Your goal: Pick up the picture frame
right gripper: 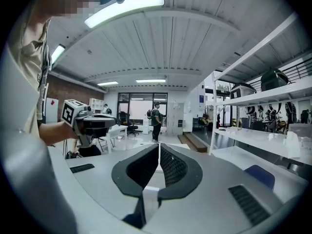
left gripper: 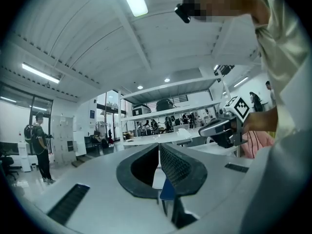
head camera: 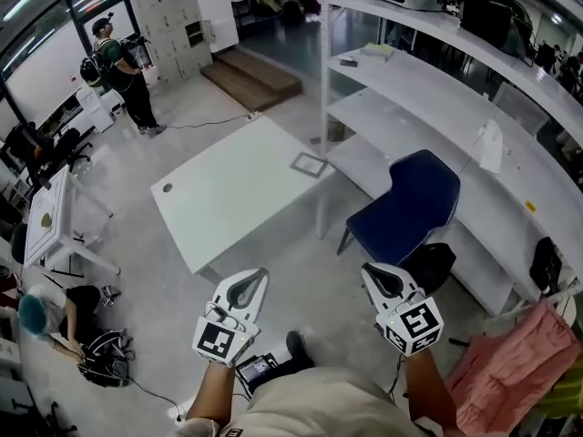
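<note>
The picture frame (head camera: 309, 164), a small grey square, lies flat near the far right corner of the white table (head camera: 219, 203). Both grippers are held low in front of the person, well short of the table and apart from the frame. My left gripper (head camera: 259, 276) is shut with nothing between its jaws, and its fingertips (left gripper: 159, 146) meet in the left gripper view. My right gripper (head camera: 369, 269) is also shut and empty, its jaws closed together (right gripper: 159, 145). Each gripper shows in the other's view: the right gripper (left gripper: 222, 129) and the left gripper (right gripper: 92, 123).
A blue chair (head camera: 405, 203) stands right of the table, before long white shelves (head camera: 437, 107). A black bag (head camera: 430, 264) lies by the chair. One person stands at the back left (head camera: 123, 71), another crouches at the lower left (head camera: 46, 317) beside a backpack (head camera: 105, 358).
</note>
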A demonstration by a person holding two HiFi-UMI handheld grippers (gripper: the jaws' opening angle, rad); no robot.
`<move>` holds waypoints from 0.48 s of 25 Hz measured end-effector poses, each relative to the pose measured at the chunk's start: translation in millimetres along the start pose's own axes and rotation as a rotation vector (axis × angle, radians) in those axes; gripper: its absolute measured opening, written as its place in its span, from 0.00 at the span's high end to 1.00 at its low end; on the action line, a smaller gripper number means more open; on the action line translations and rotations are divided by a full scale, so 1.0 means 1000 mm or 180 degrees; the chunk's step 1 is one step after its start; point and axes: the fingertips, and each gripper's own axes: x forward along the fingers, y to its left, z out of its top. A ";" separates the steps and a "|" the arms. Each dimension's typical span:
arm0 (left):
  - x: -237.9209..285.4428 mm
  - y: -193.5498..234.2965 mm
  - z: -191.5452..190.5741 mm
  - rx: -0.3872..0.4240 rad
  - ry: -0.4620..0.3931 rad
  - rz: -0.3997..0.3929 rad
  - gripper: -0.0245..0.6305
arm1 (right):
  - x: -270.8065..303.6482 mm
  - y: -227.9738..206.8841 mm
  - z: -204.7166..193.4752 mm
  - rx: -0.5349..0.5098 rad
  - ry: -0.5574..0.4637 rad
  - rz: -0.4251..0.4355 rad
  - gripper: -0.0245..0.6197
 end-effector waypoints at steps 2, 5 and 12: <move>0.018 0.018 -0.004 0.0021 0.0038 -0.0061 0.93 | 0.021 -0.013 0.001 0.0029 0.0014 -0.0046 0.92; 0.039 0.044 -0.011 0.0026 0.0072 -0.0149 0.93 | 0.048 -0.027 -0.001 0.0099 0.0034 -0.0134 0.92; 0.056 0.110 -0.015 0.0020 0.0002 -0.0229 0.93 | 0.114 -0.034 0.011 0.0106 -0.0015 -0.0265 0.92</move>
